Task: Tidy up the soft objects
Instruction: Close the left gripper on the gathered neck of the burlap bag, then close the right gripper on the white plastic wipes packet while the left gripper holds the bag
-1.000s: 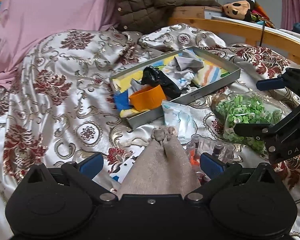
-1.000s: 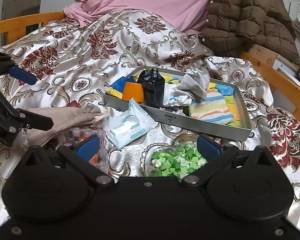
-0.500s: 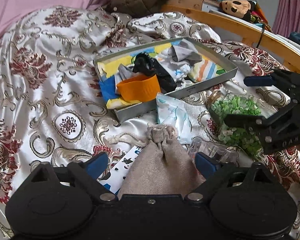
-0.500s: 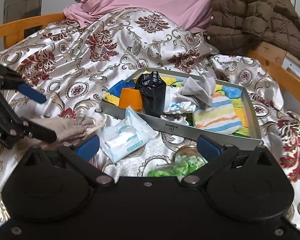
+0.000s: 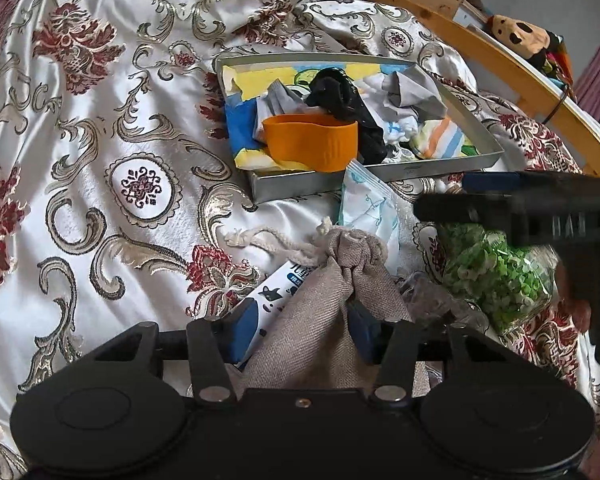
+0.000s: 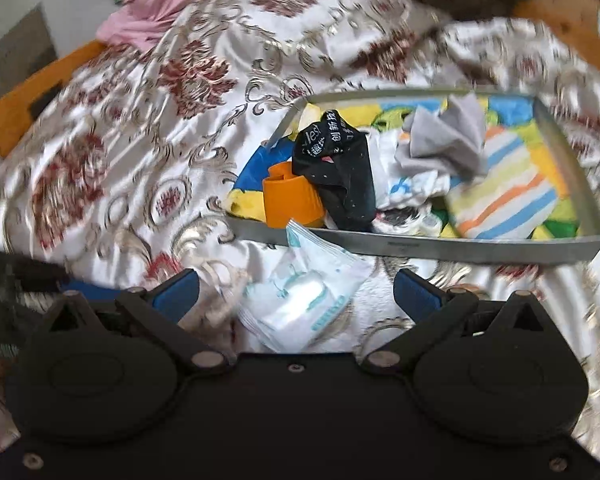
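Note:
A beige drawstring pouch (image 5: 340, 300) lies on the patterned bedspread, right in front of my left gripper (image 5: 302, 330). Its jaws are closing around the pouch and the blue pads (image 5: 362, 330) press into the fabric. A grey tray (image 5: 340, 184) beyond holds an orange cup (image 5: 312, 144), a black cloth (image 5: 340, 92), a grey cloth (image 5: 412, 92) and striped fabric. My right gripper (image 6: 297, 292) stands open over a white wipes packet (image 6: 300, 300), just short of the tray (image 6: 460, 246). In the left wrist view the right gripper (image 5: 452, 198) reaches in from the right.
A clear bag of green bits (image 5: 496, 276) lies right of the pouch, with a clear plastic item beside it. A white packet with black prints (image 5: 275, 292) sits under the pouch's left side. A wooden bed rail (image 5: 500, 64) runs behind the tray, with a plush toy (image 5: 520, 32) on it.
My left gripper's jaws have come in from wide open onto the pouch, and it has moved closer and rolled. My right gripper has shifted left from above the green bag to above the wipes packet.

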A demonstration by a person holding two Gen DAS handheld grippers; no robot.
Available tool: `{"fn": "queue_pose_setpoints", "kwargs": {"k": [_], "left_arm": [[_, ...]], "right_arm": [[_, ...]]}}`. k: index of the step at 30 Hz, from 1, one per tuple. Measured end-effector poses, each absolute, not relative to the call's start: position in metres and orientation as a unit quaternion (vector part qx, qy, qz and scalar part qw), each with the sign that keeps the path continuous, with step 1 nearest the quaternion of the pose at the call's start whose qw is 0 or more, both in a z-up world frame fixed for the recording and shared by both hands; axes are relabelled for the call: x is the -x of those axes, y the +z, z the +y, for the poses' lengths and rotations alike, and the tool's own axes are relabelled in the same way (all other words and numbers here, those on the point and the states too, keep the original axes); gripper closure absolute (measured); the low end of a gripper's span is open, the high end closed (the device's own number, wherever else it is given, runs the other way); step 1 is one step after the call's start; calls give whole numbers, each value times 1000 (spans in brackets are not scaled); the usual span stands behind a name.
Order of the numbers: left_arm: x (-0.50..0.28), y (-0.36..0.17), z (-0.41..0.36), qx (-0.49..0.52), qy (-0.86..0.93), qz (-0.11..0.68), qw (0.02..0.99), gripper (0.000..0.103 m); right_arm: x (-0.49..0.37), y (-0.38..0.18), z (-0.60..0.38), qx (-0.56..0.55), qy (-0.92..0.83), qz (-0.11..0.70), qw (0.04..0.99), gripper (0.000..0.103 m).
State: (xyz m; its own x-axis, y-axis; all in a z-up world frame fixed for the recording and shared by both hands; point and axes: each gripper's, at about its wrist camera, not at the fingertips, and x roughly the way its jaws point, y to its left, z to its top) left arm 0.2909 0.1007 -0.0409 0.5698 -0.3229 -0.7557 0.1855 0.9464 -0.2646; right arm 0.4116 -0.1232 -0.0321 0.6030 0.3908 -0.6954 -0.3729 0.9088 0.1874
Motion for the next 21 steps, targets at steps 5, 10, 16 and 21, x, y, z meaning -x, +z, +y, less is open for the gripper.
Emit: {"fn": "queue_pose_setpoints", "kwargs": {"k": [5,10,16,21], "left_arm": [[-293,-41,98,70,-148,445,880,65],[-295,-42,100,86,-147,446,879,71],[-296,-42,100,94,-151,442,879,87],[-297,-38,104,113,-126,436,884,94]], "right_arm": [[-438,-37,-132,-83,207,431,874,1],[-452,-50,-132,-95,193,461,861,1],[-456,-66,-131,-103,182,478,853,1],[-458,-77,-122,-100,179,480,853,1]]}}
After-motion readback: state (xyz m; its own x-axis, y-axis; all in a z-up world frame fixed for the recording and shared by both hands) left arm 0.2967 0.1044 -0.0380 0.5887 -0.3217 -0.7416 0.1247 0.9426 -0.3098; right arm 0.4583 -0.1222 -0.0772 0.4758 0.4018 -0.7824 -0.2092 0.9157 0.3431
